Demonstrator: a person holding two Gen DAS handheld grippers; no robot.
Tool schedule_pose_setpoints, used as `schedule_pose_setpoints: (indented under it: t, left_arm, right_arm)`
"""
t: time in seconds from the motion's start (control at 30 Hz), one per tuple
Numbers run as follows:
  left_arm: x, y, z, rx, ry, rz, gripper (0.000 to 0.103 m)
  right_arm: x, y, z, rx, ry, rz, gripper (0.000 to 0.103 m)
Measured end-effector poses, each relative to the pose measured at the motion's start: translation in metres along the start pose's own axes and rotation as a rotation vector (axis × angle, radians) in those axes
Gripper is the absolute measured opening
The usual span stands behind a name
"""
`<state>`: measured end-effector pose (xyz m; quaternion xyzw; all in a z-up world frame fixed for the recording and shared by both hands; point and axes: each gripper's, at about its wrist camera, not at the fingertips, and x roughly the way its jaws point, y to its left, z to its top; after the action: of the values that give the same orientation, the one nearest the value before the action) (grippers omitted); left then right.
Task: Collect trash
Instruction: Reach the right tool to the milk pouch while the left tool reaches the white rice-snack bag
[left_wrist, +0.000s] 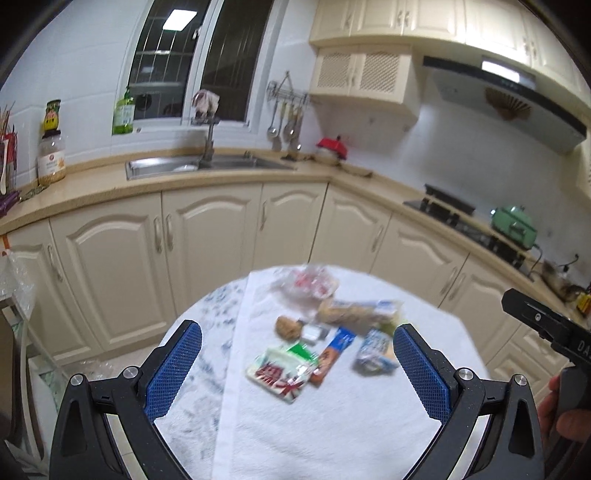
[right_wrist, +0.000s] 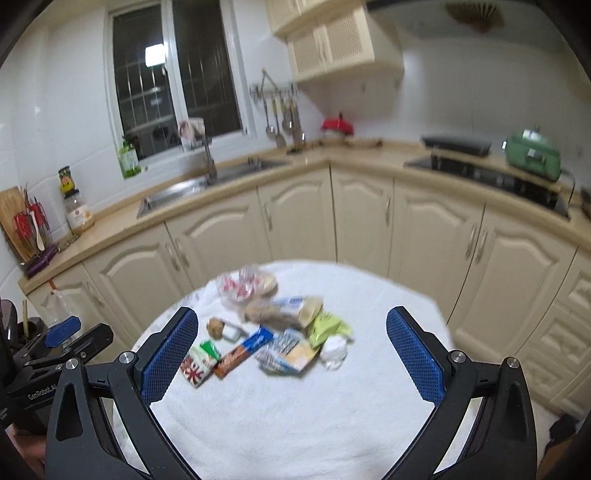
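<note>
A pile of trash lies on a round table covered with a white cloth (left_wrist: 332, 424). It includes a green-and-red wrapper (left_wrist: 282, 369), an orange-and-blue bar wrapper (left_wrist: 330, 356), a blue-and-white packet (left_wrist: 373, 350), a brown crumpled ball (left_wrist: 287, 326) and a clear bag with red print (left_wrist: 308, 284). The right wrist view shows the same pile, plus a lime-green packet (right_wrist: 327, 326) and a white crumpled tissue (right_wrist: 334, 350). My left gripper (left_wrist: 297, 362) hangs open above the pile. My right gripper (right_wrist: 291, 350) is open too, nothing between its fingers.
Cream kitchen cabinets (left_wrist: 207, 236) run behind the table, with a sink (left_wrist: 192, 164), a stove (right_wrist: 484, 170) and a green appliance (right_wrist: 533, 153) on the counter. The other gripper's body (left_wrist: 546, 328) and a hand (left_wrist: 565, 413) show at the right edge.
</note>
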<state>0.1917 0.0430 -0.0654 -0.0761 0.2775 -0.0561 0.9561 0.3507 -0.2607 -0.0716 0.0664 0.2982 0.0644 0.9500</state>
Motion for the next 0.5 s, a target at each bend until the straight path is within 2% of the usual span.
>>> schedule_pose_setpoints:
  t: [0.23,0.5]
  left_arm:
    - [0.069,0.001,0.020,0.023,0.116,0.027,0.102]
    - [0.150,0.011,0.011,0.109,0.273,0.024,0.102]
  right_arm:
    - [0.053,0.002,-0.020,-0.014,0.141,-0.001,0.103]
    - [0.105,0.002,-0.043,-0.010,0.280,-0.013,0.103]
